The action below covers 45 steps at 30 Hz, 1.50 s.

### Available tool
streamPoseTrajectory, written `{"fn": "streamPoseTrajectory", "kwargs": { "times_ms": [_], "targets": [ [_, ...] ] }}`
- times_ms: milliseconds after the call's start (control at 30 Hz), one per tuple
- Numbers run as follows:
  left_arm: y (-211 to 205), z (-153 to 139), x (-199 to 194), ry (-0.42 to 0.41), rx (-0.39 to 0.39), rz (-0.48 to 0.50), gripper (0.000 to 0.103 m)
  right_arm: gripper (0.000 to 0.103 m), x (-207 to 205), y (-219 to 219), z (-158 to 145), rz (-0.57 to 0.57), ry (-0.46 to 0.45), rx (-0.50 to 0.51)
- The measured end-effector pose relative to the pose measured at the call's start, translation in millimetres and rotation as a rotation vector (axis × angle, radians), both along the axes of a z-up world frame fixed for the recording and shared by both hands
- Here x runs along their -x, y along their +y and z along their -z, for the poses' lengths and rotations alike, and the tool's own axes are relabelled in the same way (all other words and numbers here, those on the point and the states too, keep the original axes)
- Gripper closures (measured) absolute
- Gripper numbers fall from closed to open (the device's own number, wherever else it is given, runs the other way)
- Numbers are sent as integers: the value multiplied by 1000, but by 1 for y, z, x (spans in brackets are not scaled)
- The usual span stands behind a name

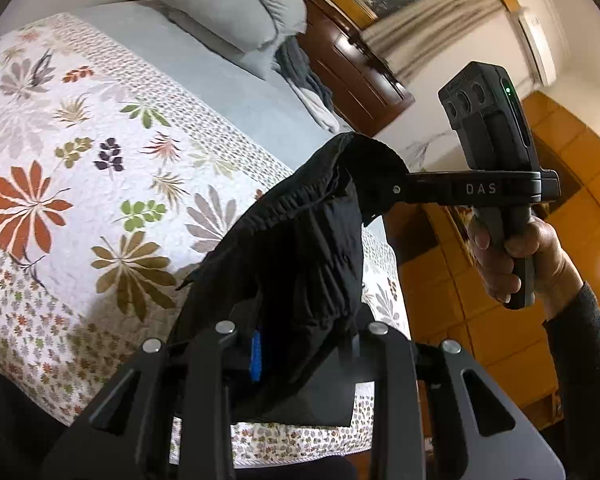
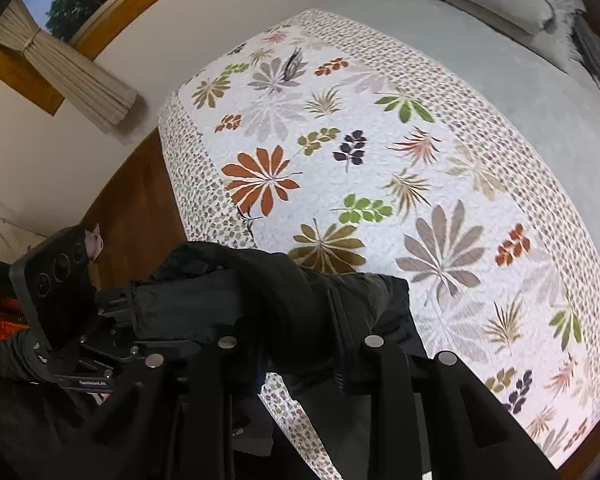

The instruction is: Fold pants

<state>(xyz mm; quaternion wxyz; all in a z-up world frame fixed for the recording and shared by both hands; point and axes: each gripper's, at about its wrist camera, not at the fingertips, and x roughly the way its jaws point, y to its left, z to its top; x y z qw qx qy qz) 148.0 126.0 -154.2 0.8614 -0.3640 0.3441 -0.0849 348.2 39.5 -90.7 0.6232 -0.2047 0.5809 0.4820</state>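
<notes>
Pants [image 1: 300, 248], black and bunched, hang in the air between our two grippers, above the near edge of the bed [image 1: 228, 92]. In the left wrist view our left gripper [image 1: 300, 344] has its jaws nearly closed on one end of the cloth, which drapes down over the fingers and covers their tips (so the pads themselves are hidden). From there the pants rise up and to the right to our right gripper [image 1: 384, 188], seen from the side, whose fingers vanish into the other end of the fabric; our right hand [image 1: 508, 256] wraps its handle, a dark sleeve [image 1: 584, 364] behind it. In the right wrist view the same holds: our right gripper [image 2: 300, 344] is pinched narrowly on a thick roll of black cloth that lies across its fingers, and the roll runs left to the left gripper [image 2: 120, 312], which bites its far end. No part of the pants that we can see touches the quilt [image 2: 340, 152], a white one with printed leaves and flowers. Grey pillows [image 1: 228, 4] sit at the head of the bed, and a curtained window [image 2: 60, 4] is in the wall beyond.
</notes>
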Motion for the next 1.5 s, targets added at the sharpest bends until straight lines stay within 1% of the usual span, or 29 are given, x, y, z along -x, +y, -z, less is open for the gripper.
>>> {"fn": "streamPoseTrajectory", "kwargs": {
  "times_ms": [200, 367, 467, 700, 900, 1067, 1333, 1500],
  "targets": [
    [-44, -8, -9, -2, -51, 74, 77, 77, -3, -49, -4, 53, -7, -28],
    [-87, -9, -18, 3, -111, 144, 77, 77, -4, -95, -1, 92, -19, -54],
    [-110, -7, -23, 8, -140, 190, 77, 77, -4, -125, 3, 113, -26, -70],
    [-167, 2, -29, 22, -255, 298, 77, 77, -1, -192, 24, 152, -35, -100],
    [-209, 23, -36, 47, -370, 378, 77, 77, 3, -227, 51, 160, -53, -111],
    [-238, 45, -43, 84, -435, 437, 77, 77, 5, -252, 80, 156, -61, -97],
    [-276, 85, -53, 144, -485, 511, 77, 77, 4, -295, 131, 183, -28, -80],
    [-293, 106, -57, 171, -498, 541, 77, 77, 5, -314, 153, 205, -7, -76]
  ]
}}
